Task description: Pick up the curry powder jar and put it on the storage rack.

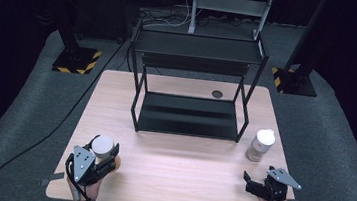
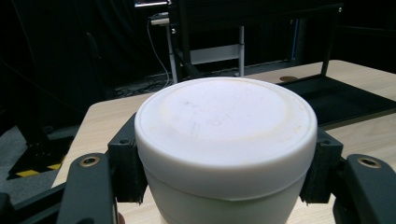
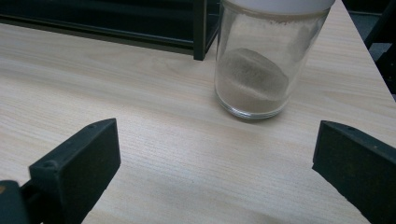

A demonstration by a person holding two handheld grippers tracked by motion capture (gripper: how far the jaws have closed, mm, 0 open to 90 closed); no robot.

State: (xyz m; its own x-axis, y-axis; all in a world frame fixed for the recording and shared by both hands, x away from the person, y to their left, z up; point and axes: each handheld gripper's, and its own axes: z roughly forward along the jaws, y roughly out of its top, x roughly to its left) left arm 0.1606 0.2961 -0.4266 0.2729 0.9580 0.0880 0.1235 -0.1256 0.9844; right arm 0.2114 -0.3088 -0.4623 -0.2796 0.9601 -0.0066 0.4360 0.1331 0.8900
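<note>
The left gripper has its jaws clamped on a white-lidded jar, one pad on each side, biting just under the lid where it meets the jar body. From the high view the jar sits between the fingers at the near left of the wooden table, seemingly just off the surface, though I can't tell that for sure. The black two-tier shelf stands well ahead of those fingers, toward the middle of the table, and looks like the place this jar is headed.

The right gripper rests at the near right with jaws spread and nothing between them; a glass jar of brownish powder stands upright just beyond its fingertips, beside the shelf's leg.

For the carry, I'd keep the jar upright and the squeeze steady, since the pads grip high on a smooth surface and it could slip or swing. Lift enough to clear the shelf's front edge, go in level, and let go only once the base is down
</note>
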